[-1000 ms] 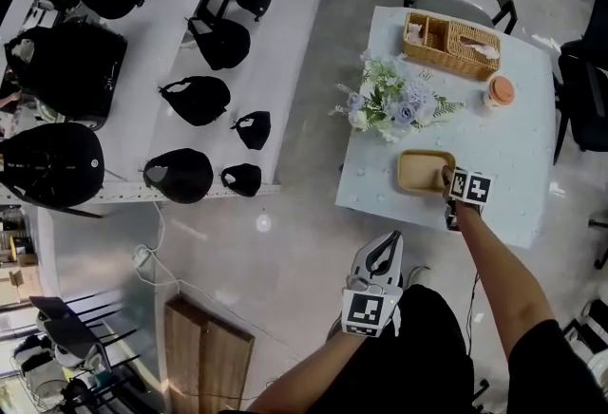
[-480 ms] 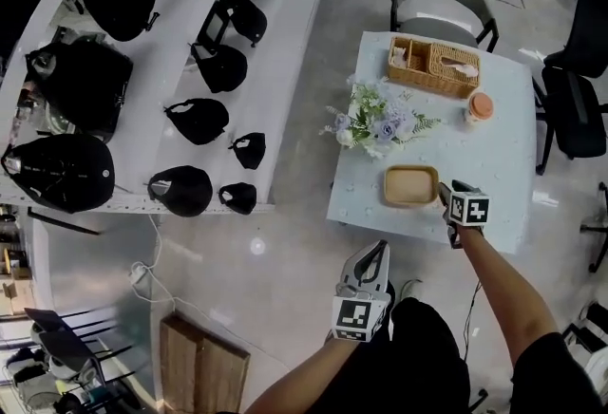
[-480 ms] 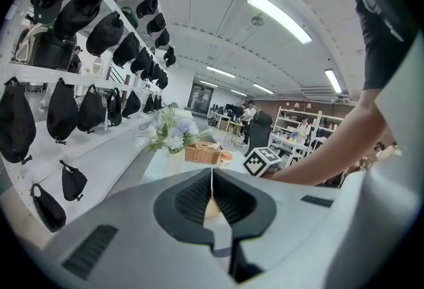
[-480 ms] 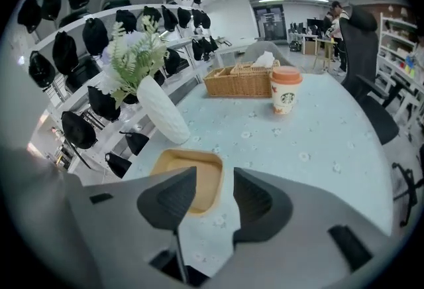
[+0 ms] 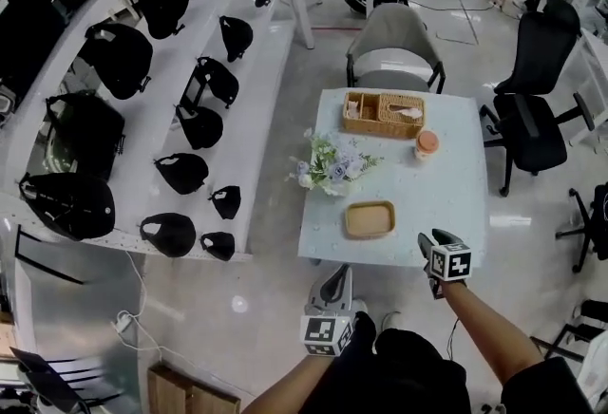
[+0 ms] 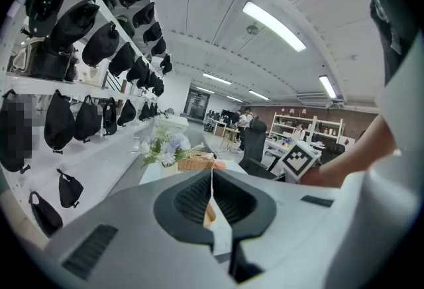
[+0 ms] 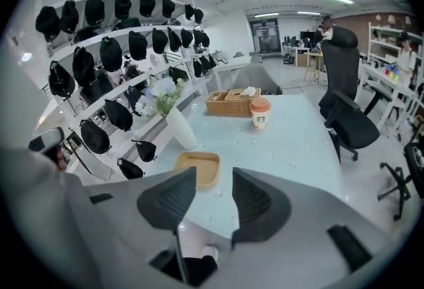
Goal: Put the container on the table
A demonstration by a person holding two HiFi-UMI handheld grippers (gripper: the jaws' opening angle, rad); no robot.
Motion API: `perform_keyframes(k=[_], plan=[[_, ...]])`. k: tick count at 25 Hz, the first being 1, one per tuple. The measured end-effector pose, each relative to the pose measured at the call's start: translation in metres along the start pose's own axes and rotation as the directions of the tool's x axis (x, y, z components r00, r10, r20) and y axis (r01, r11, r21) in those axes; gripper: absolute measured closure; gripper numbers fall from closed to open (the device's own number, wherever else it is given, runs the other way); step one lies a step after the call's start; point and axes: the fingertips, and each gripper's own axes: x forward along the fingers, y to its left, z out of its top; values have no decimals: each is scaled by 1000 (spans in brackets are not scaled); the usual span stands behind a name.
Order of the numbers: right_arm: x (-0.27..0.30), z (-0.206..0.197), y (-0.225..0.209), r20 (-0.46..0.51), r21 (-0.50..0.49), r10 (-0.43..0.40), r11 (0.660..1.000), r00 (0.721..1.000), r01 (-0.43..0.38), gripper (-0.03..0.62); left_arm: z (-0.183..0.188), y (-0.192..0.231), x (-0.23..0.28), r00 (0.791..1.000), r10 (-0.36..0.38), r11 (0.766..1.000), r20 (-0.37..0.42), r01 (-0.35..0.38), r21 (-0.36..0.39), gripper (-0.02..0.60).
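The tan rectangular container (image 5: 370, 219) lies flat on the pale blue table (image 5: 456, 203), near its front edge; in the right gripper view the container (image 7: 199, 168) shows just beyond the jaws. My right gripper (image 5: 429, 242) hangs open and empty above the table's front edge, right of the container and apart from it. Its two dark jaws (image 7: 215, 198) stand apart with nothing between them. My left gripper (image 5: 334, 284) is off the table, over the floor in front of it, with its jaws (image 6: 212, 196) pressed together on nothing.
On the table stand a flower vase (image 5: 330, 170), a wicker basket (image 5: 384, 114) and a lidded paper cup (image 5: 427, 144). A grey chair (image 5: 394, 47) stands behind the table, a black office chair (image 5: 532, 108) to its right. White shelves with black bags (image 5: 180, 99) run along the left.
My right gripper has let go of the container, opened and lifted back off the table. The whole view has risen and pulled away; the left gripper rose a little.
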Motion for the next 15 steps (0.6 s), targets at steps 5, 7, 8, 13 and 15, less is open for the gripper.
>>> perform_keyframes(k=[5, 7, 8, 13, 15], plan=[[-65, -17, 5, 40, 8, 4, 1000, 999, -4, 431, -4, -31, -8, 998, -57, 998, -17, 57, -12, 574], [-91, -23, 6, 56, 16, 1, 1000, 998, -2, 433, -8, -52, -12, 992, -120, 992, -35, 119, -28, 574], [-104, -25, 6, 63, 22, -2, 1000, 998, 1, 434, -9, -64, -14, 987, -153, 988, -40, 152, -33, 574], [-170, -30, -10, 148, 72, -30, 997, 989, 20, 455, -1, -109, -20, 980, -198, 979, -19, 197, -48, 574], [-197, -26, -21, 206, 92, -41, 995, 978, 22, 461, 5, -121, -17, 981, -194, 980, -6, 194, -52, 574]])
